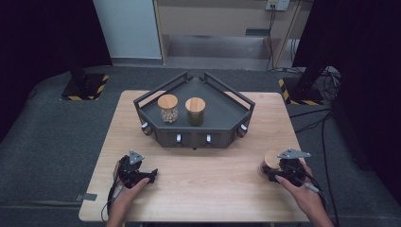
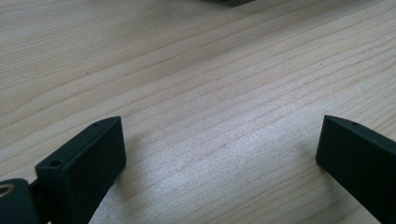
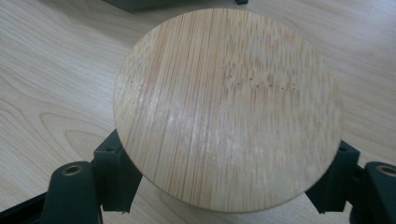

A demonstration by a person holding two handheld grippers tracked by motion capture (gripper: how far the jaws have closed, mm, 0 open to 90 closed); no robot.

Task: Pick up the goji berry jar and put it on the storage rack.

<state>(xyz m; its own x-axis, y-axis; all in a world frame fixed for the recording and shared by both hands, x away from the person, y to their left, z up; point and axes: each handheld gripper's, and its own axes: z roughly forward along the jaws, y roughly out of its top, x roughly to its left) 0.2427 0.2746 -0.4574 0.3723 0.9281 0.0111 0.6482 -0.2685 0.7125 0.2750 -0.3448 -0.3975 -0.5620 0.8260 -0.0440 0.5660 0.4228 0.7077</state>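
Note:
A jar with a round bamboo lid stands on the wooden table near its right edge. My right gripper is shut on this jar, and its black jaws press the jar from both sides just below the lid. The jar's contents are hidden under the lid. My left gripper rests low over the table at the front left. It is open, with only bare wood between its jaws.
A dark corner-shaped shelf tray sits at the back middle of the table. It holds a jar of pale round pieces and a jar of dark contents, both with bamboo lids. Bare tabletop lies between the grippers.

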